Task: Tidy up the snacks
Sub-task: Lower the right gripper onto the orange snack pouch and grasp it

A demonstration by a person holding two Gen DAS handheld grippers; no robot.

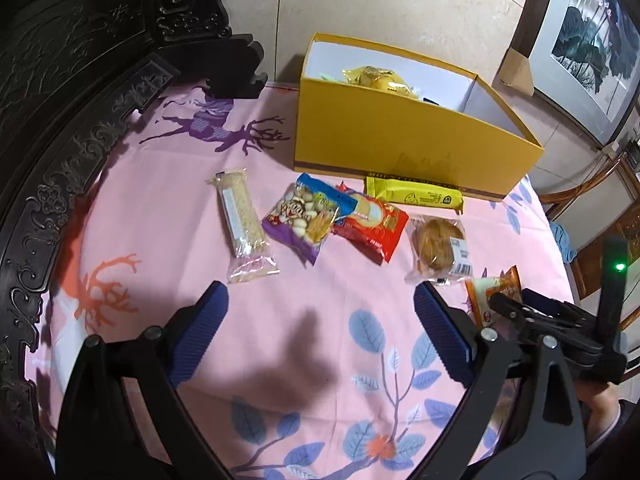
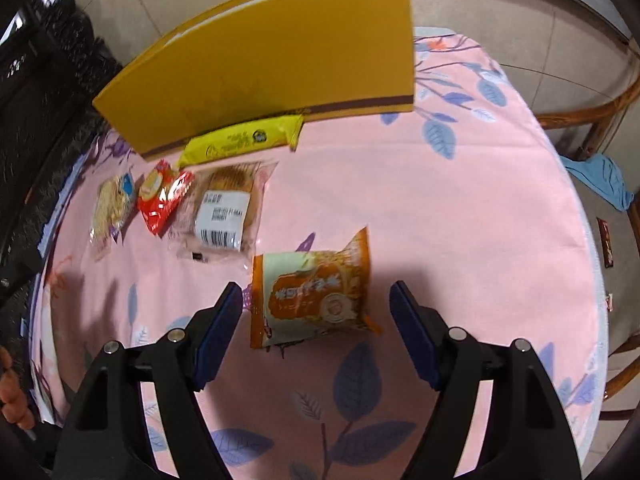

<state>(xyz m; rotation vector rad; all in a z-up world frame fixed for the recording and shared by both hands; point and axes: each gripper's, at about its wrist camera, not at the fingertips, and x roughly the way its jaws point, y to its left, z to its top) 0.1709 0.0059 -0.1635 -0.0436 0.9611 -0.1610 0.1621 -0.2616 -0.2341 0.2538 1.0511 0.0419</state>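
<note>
An open yellow box stands at the back of the pink cloth and holds a yellow snack pack. In front of it lie a clear wafer pack, a purple snack bag, a red pack, a yellow bar and a clear bread pack. An orange pack lies between the open fingers of my right gripper. My left gripper is open and empty over bare cloth.
The table has a pink cloth with leaf and deer prints. A dark carved wooden chair stands at the left. A wooden chair with a blue cloth stands at the right. A framed picture leans on the wall.
</note>
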